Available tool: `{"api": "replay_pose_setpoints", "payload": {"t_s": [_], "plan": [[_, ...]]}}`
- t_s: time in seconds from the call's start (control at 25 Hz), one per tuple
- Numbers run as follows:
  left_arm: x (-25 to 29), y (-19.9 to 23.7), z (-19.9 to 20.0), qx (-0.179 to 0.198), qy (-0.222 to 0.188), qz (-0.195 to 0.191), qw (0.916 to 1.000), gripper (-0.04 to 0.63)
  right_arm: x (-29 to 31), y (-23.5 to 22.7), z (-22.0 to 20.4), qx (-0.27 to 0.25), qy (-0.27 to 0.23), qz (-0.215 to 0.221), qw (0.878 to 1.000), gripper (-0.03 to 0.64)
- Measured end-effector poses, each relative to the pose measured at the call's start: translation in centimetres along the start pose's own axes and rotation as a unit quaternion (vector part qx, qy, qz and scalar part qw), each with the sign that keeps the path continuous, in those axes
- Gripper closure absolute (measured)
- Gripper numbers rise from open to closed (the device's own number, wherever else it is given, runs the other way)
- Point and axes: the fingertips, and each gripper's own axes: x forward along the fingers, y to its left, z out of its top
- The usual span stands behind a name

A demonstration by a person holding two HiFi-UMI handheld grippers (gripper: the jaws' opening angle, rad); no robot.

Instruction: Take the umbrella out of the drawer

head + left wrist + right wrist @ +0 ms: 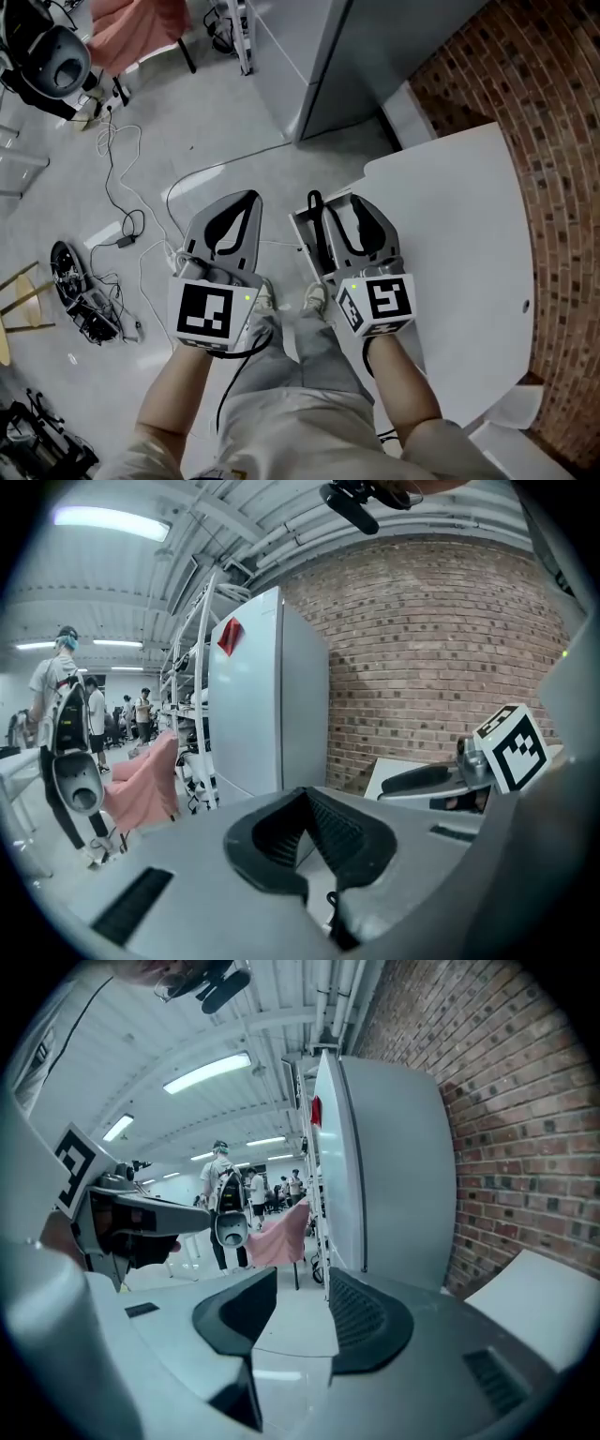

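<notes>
**Head view.** The left hand-held gripper (251, 197) is held over the floor (234, 122). Its jaws meet in a point, with nothing between them. The right hand-held gripper (336, 202) is just beside it, at the left edge of the white surface (469, 234). Its jaws stand apart and hold nothing. Both point away from the person. A brick wall (553, 141) runs along the right side of the surface, and a grey cabinet (328, 56) stands beyond it. Cables (122, 187) lie on the floor at the left.

**Left gripper view.** The jaws of the left hand-held gripper (305, 794) are closed tip to tip and are empty. The right hand-held gripper (389, 782) shows at the right. Ahead stand the cabinet (253, 696) and the wall (431, 649). A pink cloth (141, 780) hangs at the left.

**Right gripper view.** The jaws of the right hand-held gripper (302, 1283) are parted. Only floor shows through the gap. The left hand-held gripper (202, 1215) shows at the left. The cabinet (384, 1176) is ahead, the wall (525, 1101) is at the right, and the surface (544, 1297) is at the lower right.

No view shows the umbrella or the drawer clearly enough to say where they are.
</notes>
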Motion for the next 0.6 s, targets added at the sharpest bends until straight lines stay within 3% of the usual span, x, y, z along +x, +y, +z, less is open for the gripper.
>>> {"api": "replay_pose_setpoints", "payload": {"t_s": [0.16, 0.6], "plan": [[2.8, 0.8, -3.7, -0.03, 0.017, 0.003, 0.9994, 0.589, 3.2, -1.2, -4.6, 0.0, 0.028, -0.012, 1.0, 0.453], [10.3, 2.2, -16.6, -0.064, 0.075, -0.002, 0.9951, 0.589, 10.1, -4.4, -18.2, 0.002, 0.099, -0.05, 0.994, 0.423]]}}
